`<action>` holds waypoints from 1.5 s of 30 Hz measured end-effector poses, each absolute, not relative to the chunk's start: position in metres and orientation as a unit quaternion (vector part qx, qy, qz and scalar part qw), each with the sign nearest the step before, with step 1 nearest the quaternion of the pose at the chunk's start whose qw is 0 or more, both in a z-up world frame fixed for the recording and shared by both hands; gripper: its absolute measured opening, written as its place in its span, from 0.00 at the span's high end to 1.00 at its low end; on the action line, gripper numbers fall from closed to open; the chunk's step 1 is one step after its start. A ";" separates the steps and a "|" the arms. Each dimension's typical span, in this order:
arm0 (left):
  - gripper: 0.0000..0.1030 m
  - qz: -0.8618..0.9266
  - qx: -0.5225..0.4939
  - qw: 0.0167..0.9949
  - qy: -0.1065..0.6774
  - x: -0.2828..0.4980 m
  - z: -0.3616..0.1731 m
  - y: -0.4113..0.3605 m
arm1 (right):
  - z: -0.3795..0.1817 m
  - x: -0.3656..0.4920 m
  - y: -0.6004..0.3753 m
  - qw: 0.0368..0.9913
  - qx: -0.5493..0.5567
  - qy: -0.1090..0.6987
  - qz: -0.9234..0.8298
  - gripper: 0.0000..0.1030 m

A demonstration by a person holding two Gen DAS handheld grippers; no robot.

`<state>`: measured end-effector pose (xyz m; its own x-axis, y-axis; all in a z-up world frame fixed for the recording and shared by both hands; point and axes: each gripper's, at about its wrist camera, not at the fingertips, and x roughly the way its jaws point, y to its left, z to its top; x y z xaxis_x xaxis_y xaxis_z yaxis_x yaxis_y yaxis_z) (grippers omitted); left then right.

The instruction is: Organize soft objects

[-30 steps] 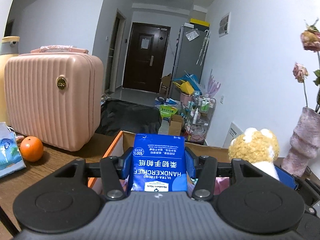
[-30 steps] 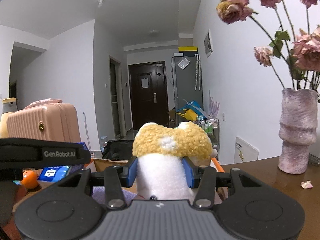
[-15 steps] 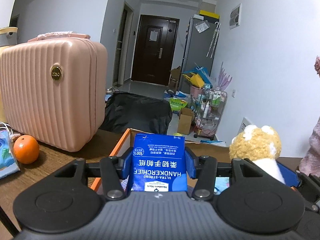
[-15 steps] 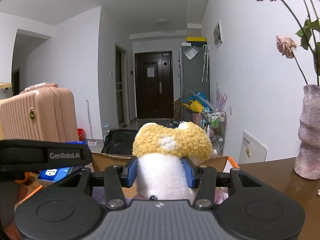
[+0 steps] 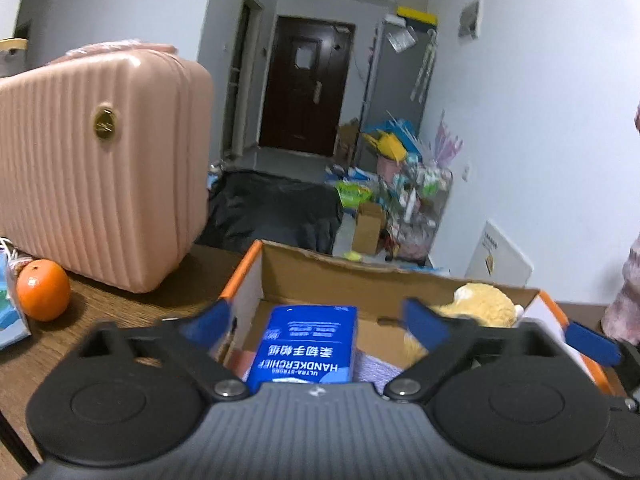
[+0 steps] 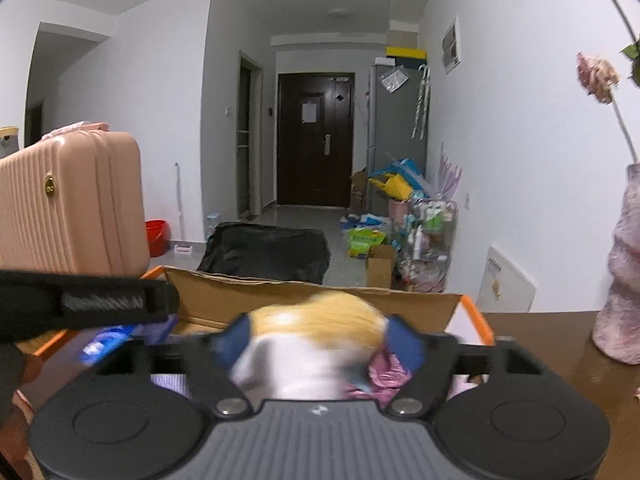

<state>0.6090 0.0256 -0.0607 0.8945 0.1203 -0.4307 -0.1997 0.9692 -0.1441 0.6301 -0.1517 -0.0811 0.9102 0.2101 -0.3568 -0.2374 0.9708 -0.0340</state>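
Blue film wraps the tissue pack [image 5: 306, 346], a light, squashy block that dents under pressure and slides on its slick skin; its long flat sides are the best place to take hold. It lies inside the cardboard box [image 5: 360, 280], near the box's left wall, with the left gripper [image 5: 316, 322] spread wide around it, both pads clear of the pack. The plush toy [image 6: 316, 340], yellow-topped and white below, is light, very compressible and safe to squeeze at its thick middle. It sits low in the same box toward the right wall. The right gripper [image 6: 320, 340] brackets it with its jaws parted wider than the body; the view is blurred, so contact cannot be confirmed. Under both items the box holds lilac cloth [image 5: 376, 368] and a pink crumpled piece [image 6: 386, 368]. The box stands at the table's [image 5: 120, 300] far edge, with a pink case [image 5: 100, 168] and an orange [image 5: 43, 290] toward the left side.
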 end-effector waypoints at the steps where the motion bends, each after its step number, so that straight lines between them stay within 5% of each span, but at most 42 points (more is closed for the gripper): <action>1: 0.00 0.087 -0.091 0.969 0.211 0.608 -0.060 0.027 | -0.081 0.628 -0.153 0.978 -0.042 0.174 0.110 0.13; 4: 0.00 0.091 -0.088 0.969 0.213 0.606 -0.059 0.028 | -0.081 0.625 -0.159 0.979 -0.042 0.170 0.100 0.00; 20: 0.00 0.106 -0.070 0.975 0.182 0.563 -0.046 0.036 | -0.074 0.591 -0.186 0.988 0.002 0.128 0.090 0.00; 45: 0.00 0.066 -0.020 0.984 0.165 0.361 -0.045 0.027 | -0.067 0.405 -0.214 0.986 -0.011 0.116 0.116 0.00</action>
<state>0.3608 0.0267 -0.0454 0.9371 0.1233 -0.3266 -0.1363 0.9905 -0.0170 0.4051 -0.2137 -0.0669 0.9460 0.2270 -0.2314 -0.2321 0.9727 0.0056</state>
